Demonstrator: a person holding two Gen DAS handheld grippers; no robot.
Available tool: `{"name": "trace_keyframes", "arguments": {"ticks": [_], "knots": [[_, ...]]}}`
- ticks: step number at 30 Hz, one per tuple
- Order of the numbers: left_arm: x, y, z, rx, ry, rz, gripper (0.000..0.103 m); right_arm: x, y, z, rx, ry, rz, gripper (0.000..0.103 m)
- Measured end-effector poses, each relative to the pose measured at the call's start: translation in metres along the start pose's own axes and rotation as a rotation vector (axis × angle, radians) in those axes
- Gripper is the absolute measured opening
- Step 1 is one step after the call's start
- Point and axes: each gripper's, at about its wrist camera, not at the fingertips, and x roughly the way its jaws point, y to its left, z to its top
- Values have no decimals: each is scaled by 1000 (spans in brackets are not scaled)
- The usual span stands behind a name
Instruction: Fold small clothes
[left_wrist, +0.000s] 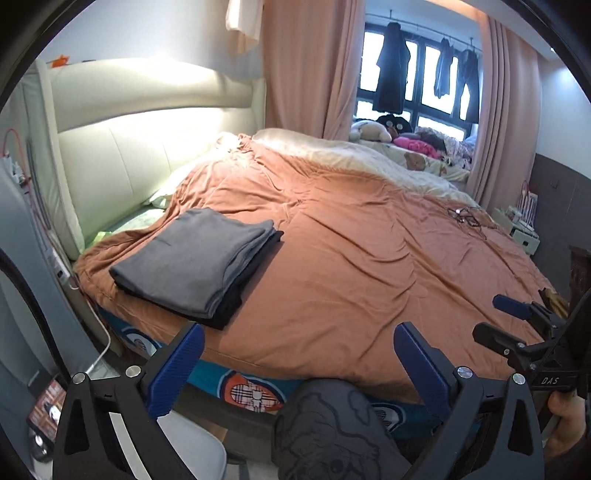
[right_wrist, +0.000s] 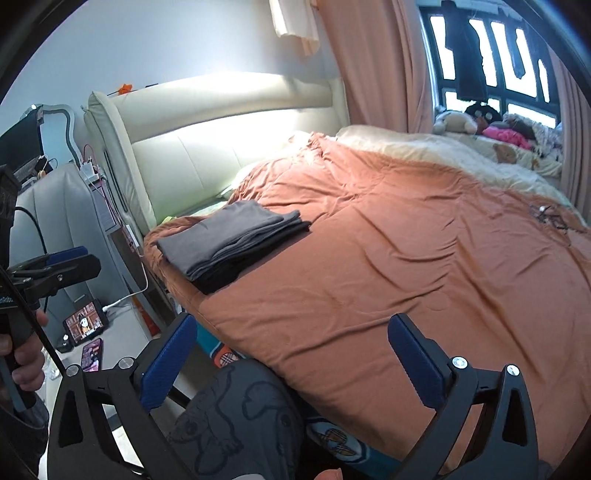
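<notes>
A stack of folded grey and black clothes (left_wrist: 195, 264) lies on the orange duvet (left_wrist: 369, 266) near the bed's left corner; it also shows in the right wrist view (right_wrist: 236, 242). My left gripper (left_wrist: 299, 365) is open and empty, held off the bed's near edge, below and right of the stack. My right gripper (right_wrist: 291, 354) is open and empty over the bed's near edge. The right gripper shows at the right edge of the left wrist view (left_wrist: 524, 321), and the left gripper at the left edge of the right wrist view (right_wrist: 55, 269).
A cream headboard (left_wrist: 122, 147) stands to the left. The person's knee in patterned grey trousers (left_wrist: 328, 428) is below the grippers. A tablet (right_wrist: 85, 323) and phone (right_wrist: 92, 354) lie on the floor at left. Glasses and cords (left_wrist: 467, 218) lie on the duvet's far right.
</notes>
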Motion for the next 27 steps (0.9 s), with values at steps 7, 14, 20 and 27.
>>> {"name": "trace_keyframes", "arguments": {"ticks": [7,14,20,27], "knots": [[-31,-14,-21,-23,-60,8,103,-29,1,-17,-17,-33,-22,103],[-53,-20,-45,-39,-113,25,103,-53,-2,-36,-19,-65,-37,103],[-61,-29,-59,-22,-126,36,103,-62,-5,-51,-22,-66,-49,103],[-65,-34,-75,-17,-158,36,103,-66,-14,-65,-6,-73,-66,103]]}}
